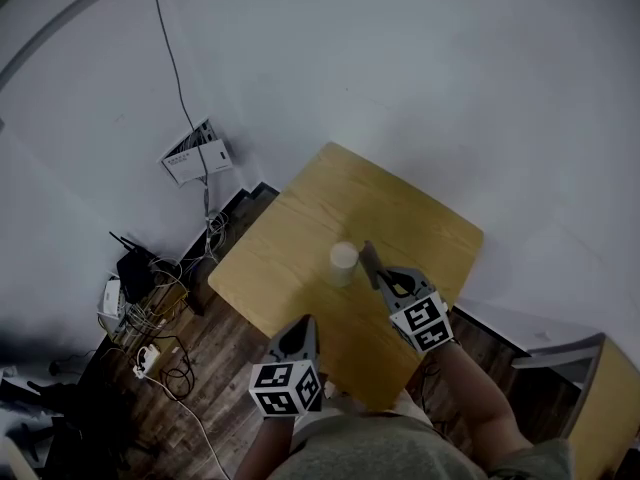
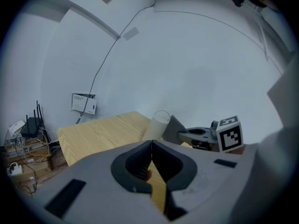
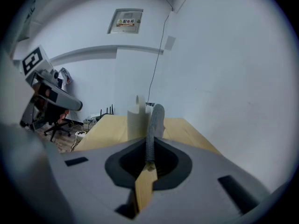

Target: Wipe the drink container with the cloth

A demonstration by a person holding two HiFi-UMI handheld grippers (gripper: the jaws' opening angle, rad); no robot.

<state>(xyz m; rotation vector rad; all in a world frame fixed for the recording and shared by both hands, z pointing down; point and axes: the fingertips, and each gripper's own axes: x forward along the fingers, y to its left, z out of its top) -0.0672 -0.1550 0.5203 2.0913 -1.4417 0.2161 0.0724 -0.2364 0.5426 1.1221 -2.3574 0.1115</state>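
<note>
- Drink container (image 1: 343, 263): stood upright near the middle of the wooden table (image 1: 410, 218).
- Right gripper (image 3: 148, 158): clamped on grey cloth (image 3: 155, 118), held up just beside the container.
- Left gripper (image 2: 150, 155): pressed together on nothing, over the table's near edge.

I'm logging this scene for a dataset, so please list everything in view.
Pale cylindrical drink container: one, off-white, upright on the table.
Grey cloth: one, grey, clamped in the right gripper, beside the container.
Light wooden table: one, tan, centre.
White wall box: one, white, on the wall left of the table.
Black router: one, black, low at left, by tangled cables.
Left gripper: one, grey, shut, empty.
Right gripper: one, grey, shut on the cloth.
</note>
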